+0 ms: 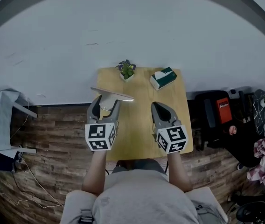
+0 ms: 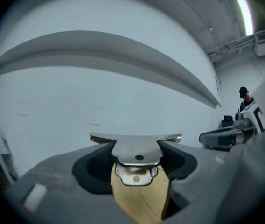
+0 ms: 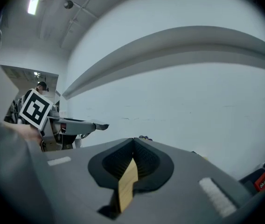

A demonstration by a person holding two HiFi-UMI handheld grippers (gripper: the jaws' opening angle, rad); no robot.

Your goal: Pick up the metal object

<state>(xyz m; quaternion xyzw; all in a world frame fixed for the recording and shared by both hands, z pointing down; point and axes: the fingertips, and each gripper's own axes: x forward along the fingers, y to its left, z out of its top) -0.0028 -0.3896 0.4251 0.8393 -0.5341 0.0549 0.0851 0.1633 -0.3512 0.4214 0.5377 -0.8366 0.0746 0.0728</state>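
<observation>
The left gripper (image 1: 106, 105) holds the metal object (image 1: 113, 95), a flat, polished T-shaped plate. Its jaws stand wide and press on the two sides of the plate's narrow stem. The long crossbar lies across and beyond the jaw tips, roughly level. The plate appears clear of the wooden counter (image 1: 142, 125), over its left edge near the far-left corner, and one end of the crossbar overhangs the plank floor (image 1: 53, 125). The right gripper (image 1: 162, 105) hangs over the right half of the counter, jaws brought together and empty. A potted plant (image 1: 126, 70) and a tissue box (image 1: 163, 78) stand along the far edge, apart from both grippers.

Likely hazards from this position:
- **Slipping:** The hold is on smooth metal and on the stem alone, so the plate may slide out forward if the pressure eases.
- **Turning:** The crossbar's weight sits ahead of the contact. A quick tilt or swing of the gripper may turn the plate between the pads.
- **Falling:** A plate released here would probably miss the counter and strike the floor.
- **Collision:** The crossbar is wider than the gripper, so carrying it toward the far edge could catch the plant.
</observation>
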